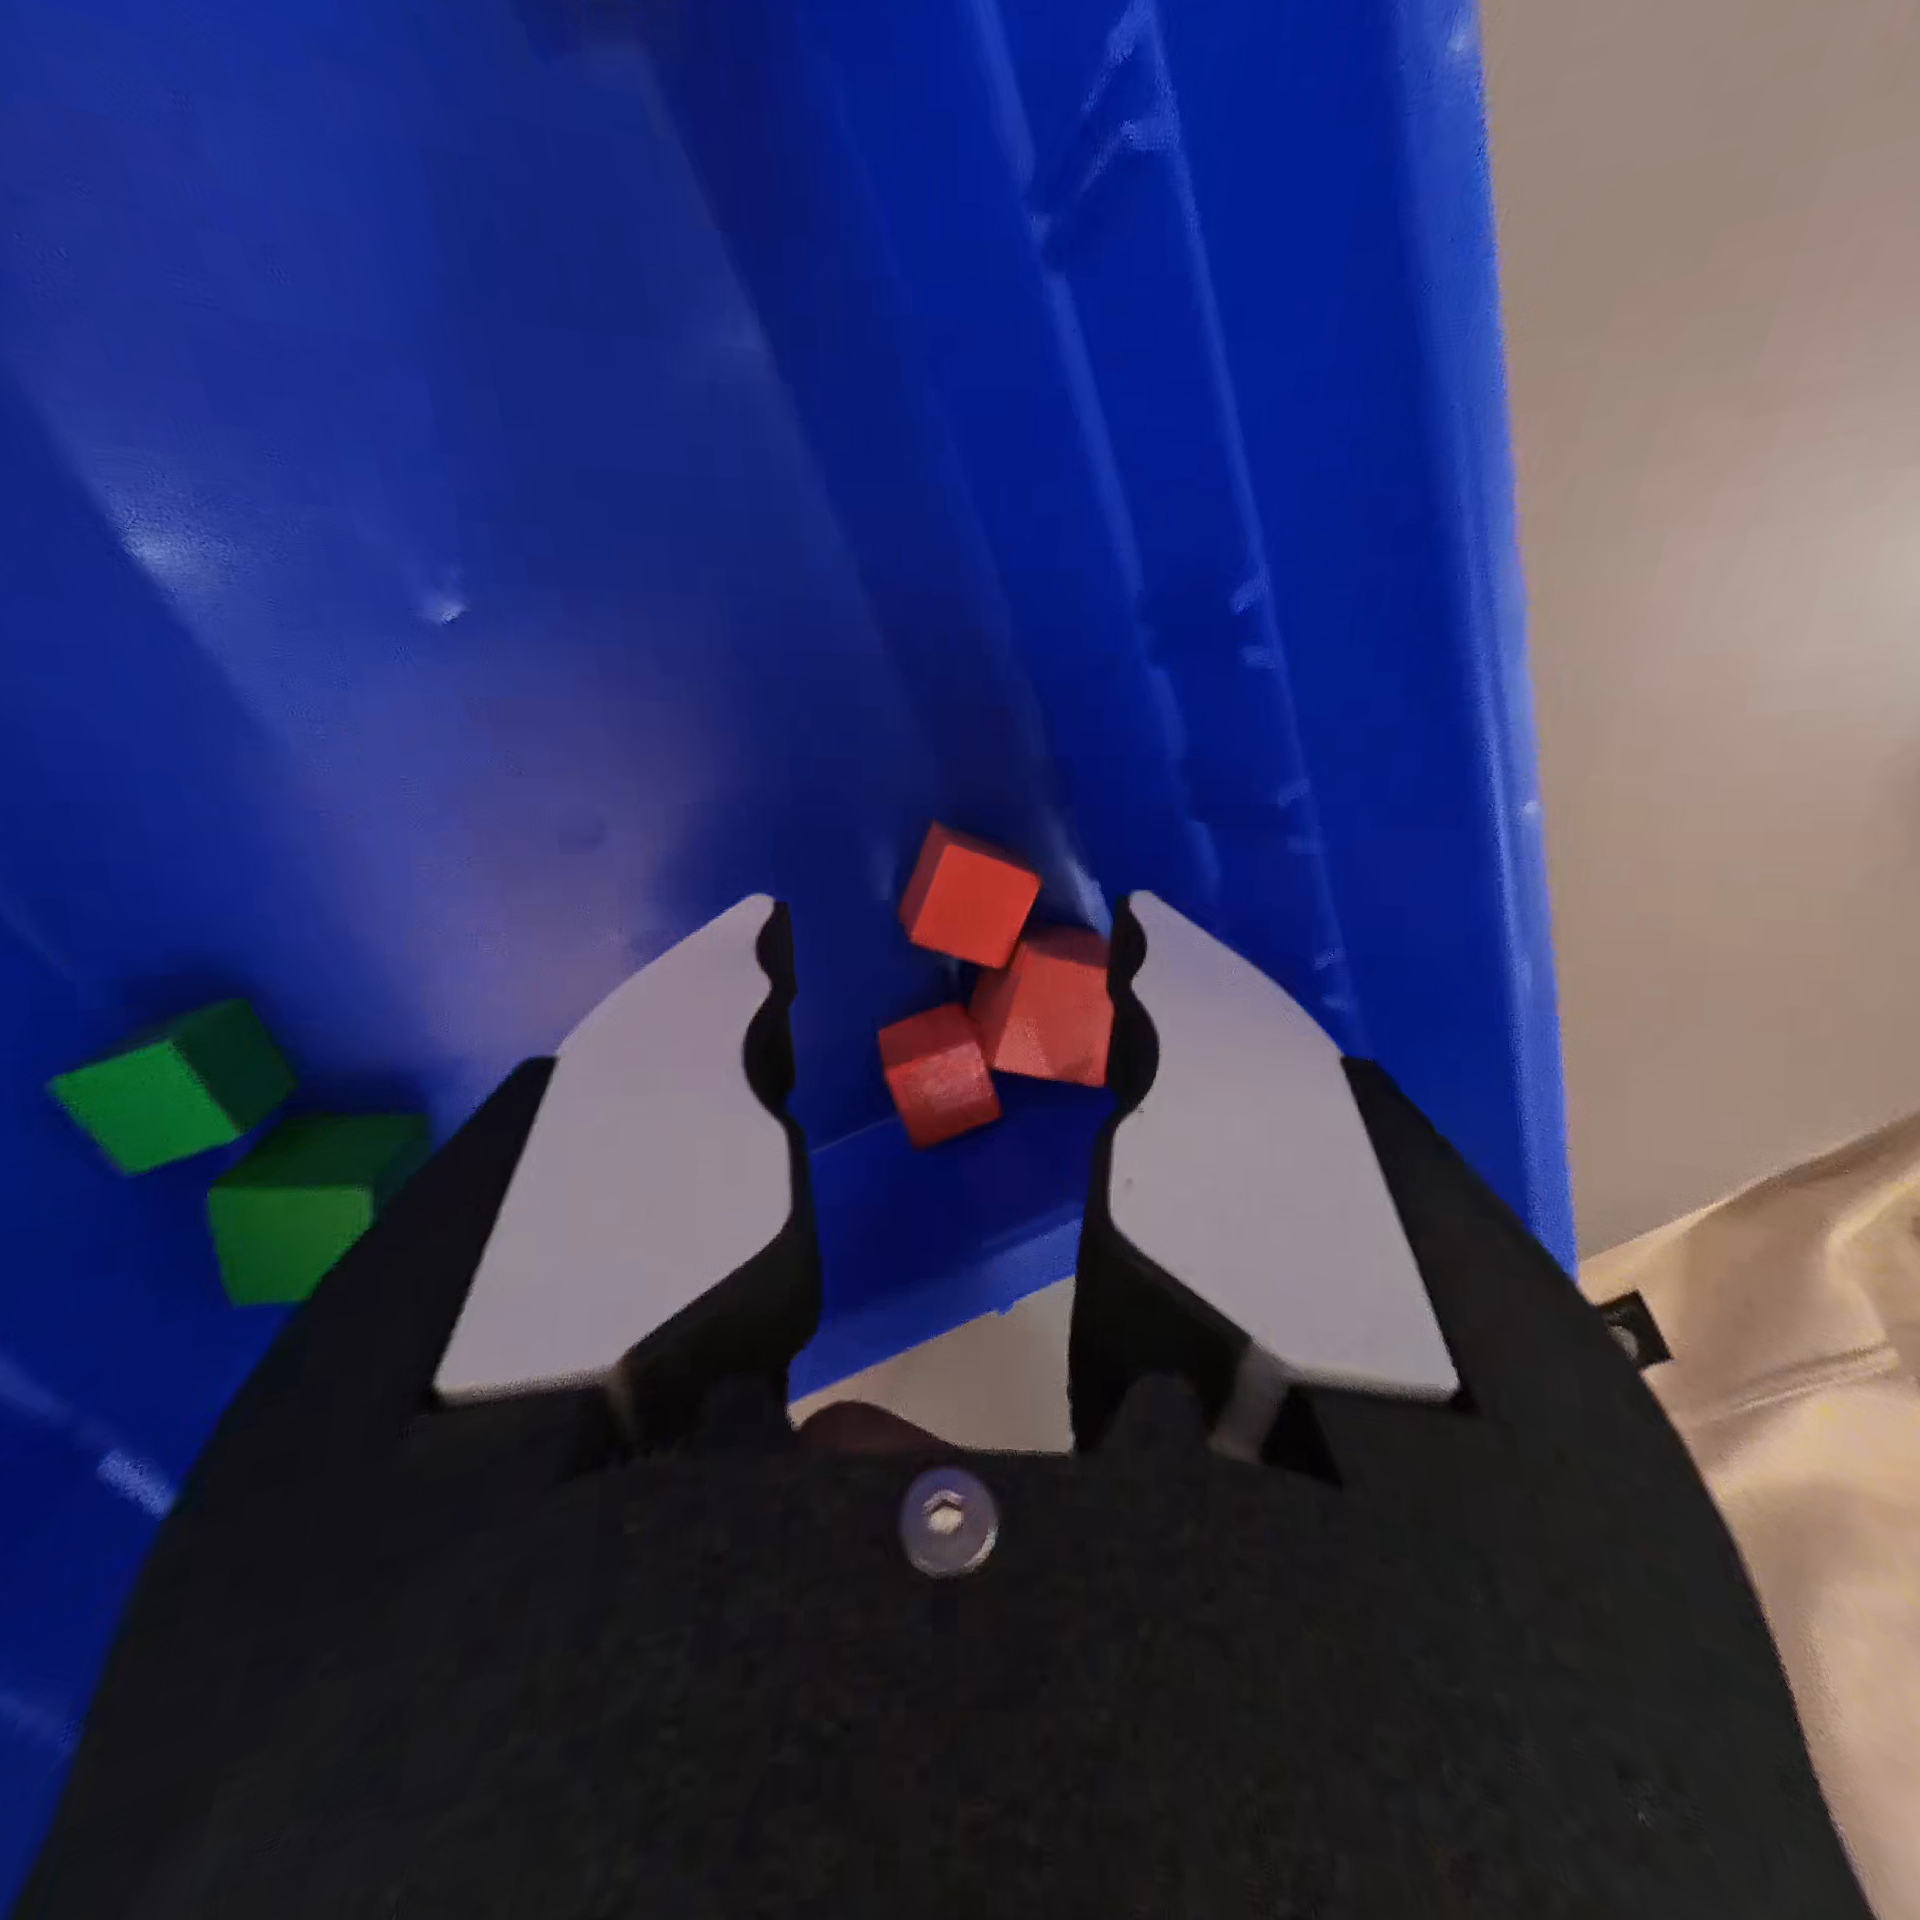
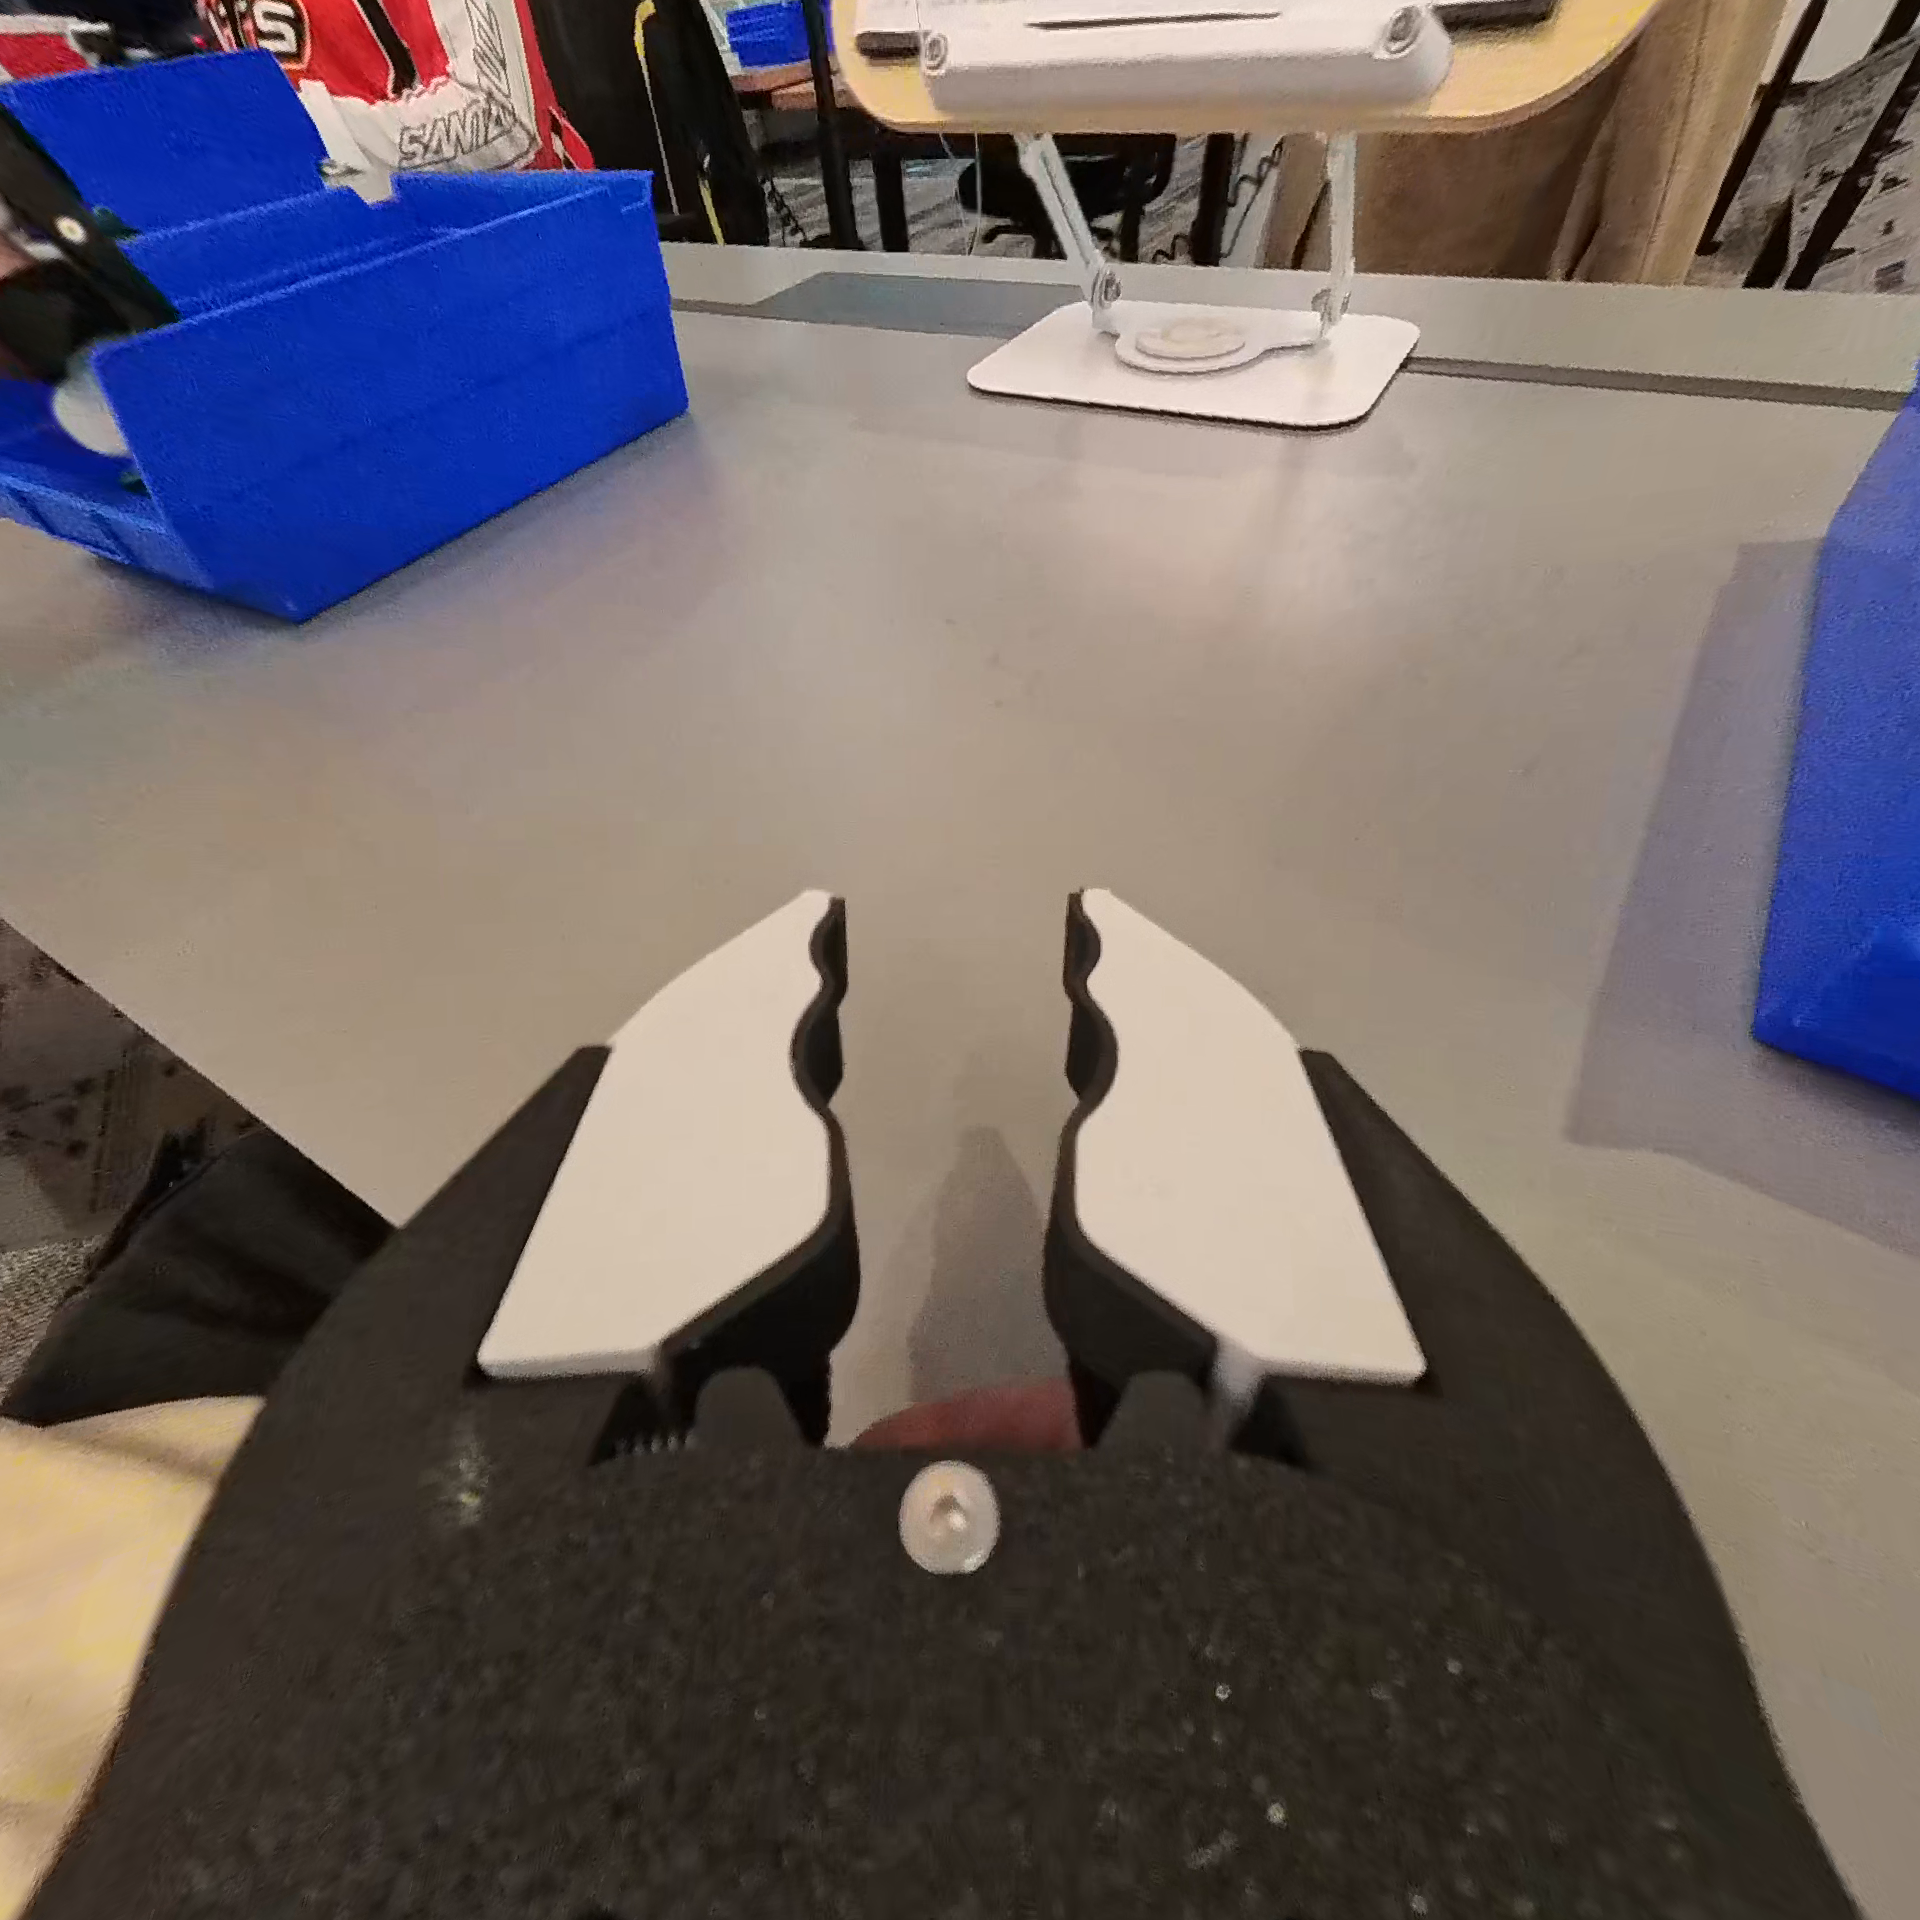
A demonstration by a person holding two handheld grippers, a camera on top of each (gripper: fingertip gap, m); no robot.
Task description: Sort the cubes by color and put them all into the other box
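Left gripper (image 1: 945, 914): nearest the lens, jaws released, nothing between them, poised over the near right corner of a blue box (image 1: 520, 416). Inside that box, left to right: two green cubes (image 1: 171, 1086), touching one another at the near left, the nearer one partly hidden behind the gripper body; then three red cubes (image 1: 968, 894), clustered and touching, lying against the right wall just beyond the fingertips. The colours sit well apart, so sorting appears under way; whether this is the receiving box cannot be confirmed.

Right gripper (image 2: 956, 904): jaws released, empty, held over a bare grey table (image 2: 935, 623). Far left stands a blue box with dividers (image 2: 416, 395); the other gripper shows at its left edge. Far centre, a white stand (image 2: 1195, 358). At the right edge, a second blue box (image 2: 1860, 779); its contents are not visible.

Risks: the red cubes are packed tight against the wall. A closing finger could catch the wall or nudge a neighbour, and two cubes might be pinched together, one then dropping in transit.
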